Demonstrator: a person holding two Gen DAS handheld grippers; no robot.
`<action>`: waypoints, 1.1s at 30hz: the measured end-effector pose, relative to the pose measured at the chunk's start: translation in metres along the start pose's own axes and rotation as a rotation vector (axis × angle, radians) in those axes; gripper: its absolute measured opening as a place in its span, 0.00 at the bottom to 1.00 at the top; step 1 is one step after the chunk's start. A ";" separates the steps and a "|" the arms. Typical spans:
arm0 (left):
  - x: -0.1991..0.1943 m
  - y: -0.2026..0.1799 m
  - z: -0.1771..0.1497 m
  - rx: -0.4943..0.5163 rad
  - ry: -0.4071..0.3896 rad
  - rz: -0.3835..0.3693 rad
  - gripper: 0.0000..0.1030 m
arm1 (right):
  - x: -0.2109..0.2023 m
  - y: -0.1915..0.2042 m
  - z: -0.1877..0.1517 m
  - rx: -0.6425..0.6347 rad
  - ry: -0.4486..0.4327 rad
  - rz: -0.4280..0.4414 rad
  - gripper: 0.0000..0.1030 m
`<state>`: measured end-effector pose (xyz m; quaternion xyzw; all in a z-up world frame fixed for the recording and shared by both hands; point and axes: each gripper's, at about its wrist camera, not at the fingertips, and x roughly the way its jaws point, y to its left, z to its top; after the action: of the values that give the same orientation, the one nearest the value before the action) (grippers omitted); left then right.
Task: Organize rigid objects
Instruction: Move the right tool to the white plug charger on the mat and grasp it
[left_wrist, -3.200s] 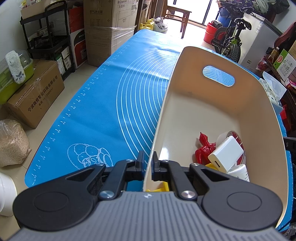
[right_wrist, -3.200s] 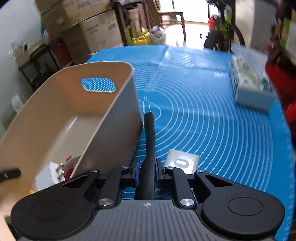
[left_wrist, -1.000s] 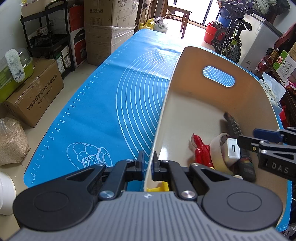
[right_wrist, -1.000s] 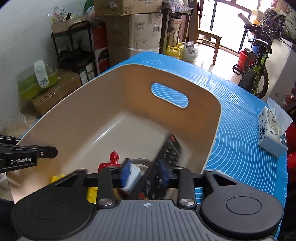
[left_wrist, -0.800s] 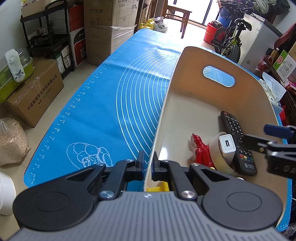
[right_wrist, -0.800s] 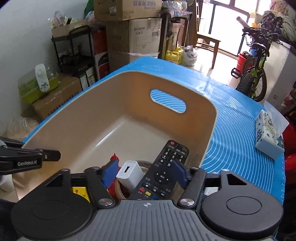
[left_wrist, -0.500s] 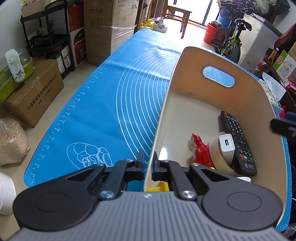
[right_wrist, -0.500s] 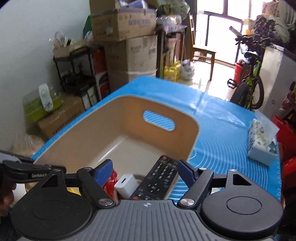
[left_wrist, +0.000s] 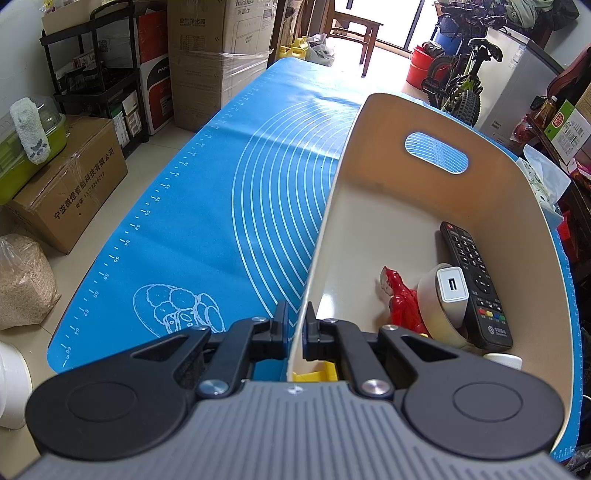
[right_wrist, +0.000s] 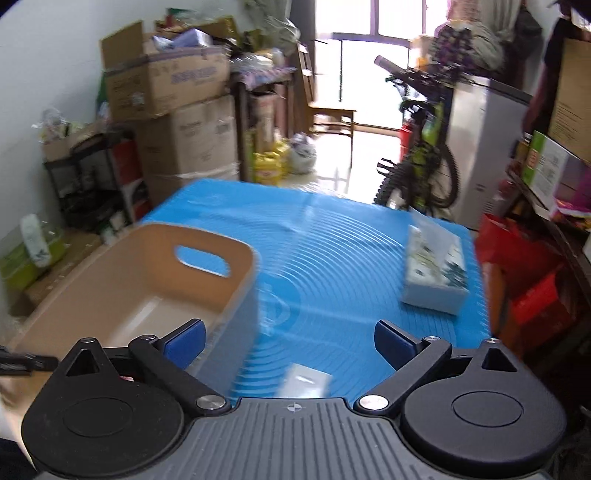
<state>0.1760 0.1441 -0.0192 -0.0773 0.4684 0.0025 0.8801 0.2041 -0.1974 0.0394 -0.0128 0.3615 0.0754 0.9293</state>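
My left gripper (left_wrist: 294, 326) is shut on the near left wall of the beige bin (left_wrist: 491, 206). Inside the bin lie a black remote control (left_wrist: 474, 275), a white charger (left_wrist: 451, 285) on a roll of tape (left_wrist: 436, 314), a red figurine (left_wrist: 400, 297) and a yellow piece (left_wrist: 314, 376). My right gripper (right_wrist: 290, 341) is open and empty, raised above the blue mat to the right of the bin (right_wrist: 155, 295). A flat silvery metal plate (right_wrist: 304, 380) lies on the mat just below it.
A blue mat (left_wrist: 207, 221) covers the table. A tissue pack (right_wrist: 434, 277) lies at the right of the mat. Cardboard boxes (left_wrist: 66, 177), a black shelf (left_wrist: 96, 74) and a bicycle (left_wrist: 461, 81) stand around the table.
My right gripper let go of the remote into the bin, opened wide, and pulled up and to the right away from the bin. The left gripper has not moved.
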 end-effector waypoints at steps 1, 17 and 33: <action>0.000 0.000 0.000 -0.001 0.000 -0.001 0.08 | 0.005 -0.005 -0.005 0.011 0.015 -0.009 0.95; 0.000 0.000 0.000 0.001 0.000 0.000 0.08 | 0.071 -0.027 -0.050 0.054 0.110 0.020 0.95; 0.000 0.001 0.001 0.001 0.000 0.000 0.08 | 0.120 0.000 -0.066 0.073 0.160 -0.018 0.92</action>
<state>0.1761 0.1454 -0.0186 -0.0770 0.4682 0.0021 0.8803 0.2472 -0.1870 -0.0896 0.0120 0.4368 0.0525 0.8979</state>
